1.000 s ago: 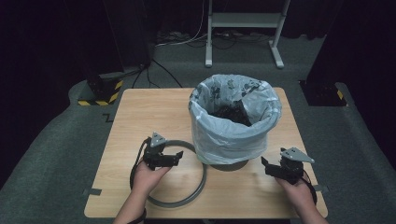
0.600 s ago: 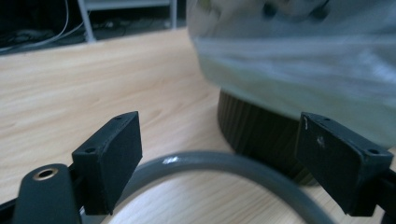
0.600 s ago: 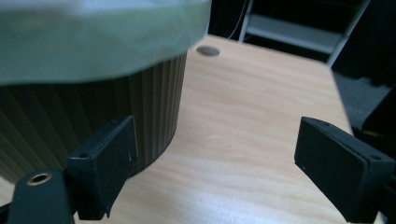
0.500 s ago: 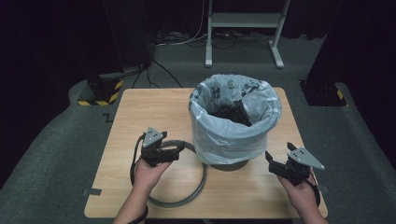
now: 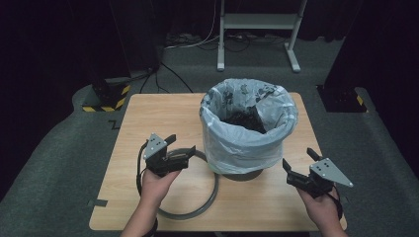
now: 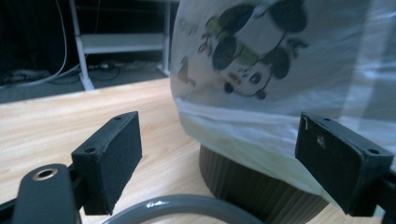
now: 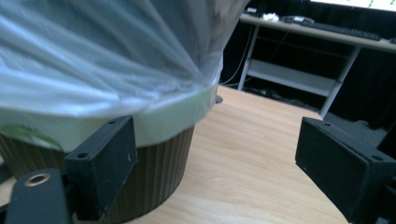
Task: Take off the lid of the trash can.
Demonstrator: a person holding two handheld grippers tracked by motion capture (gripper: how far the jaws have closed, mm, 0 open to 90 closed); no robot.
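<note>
Dark room, grey carpet, wooden counter [image 5: 148, 113] in the middle. Bin [image 5: 242, 170] with a plastic liner bag [image 5: 247, 143] folded over its rim stands right of centre on the counter. Grey ring [image 5: 210, 200] lies flat just left of the bin base, near side. Left hand-held gripper [image 5: 182, 148] hovers over the ring's far arc, jaws apart, pointing at the bin. Right hand-held gripper [image 5: 299, 162] sits near-right of the bin, jaws apart, holding nothing.
</note>
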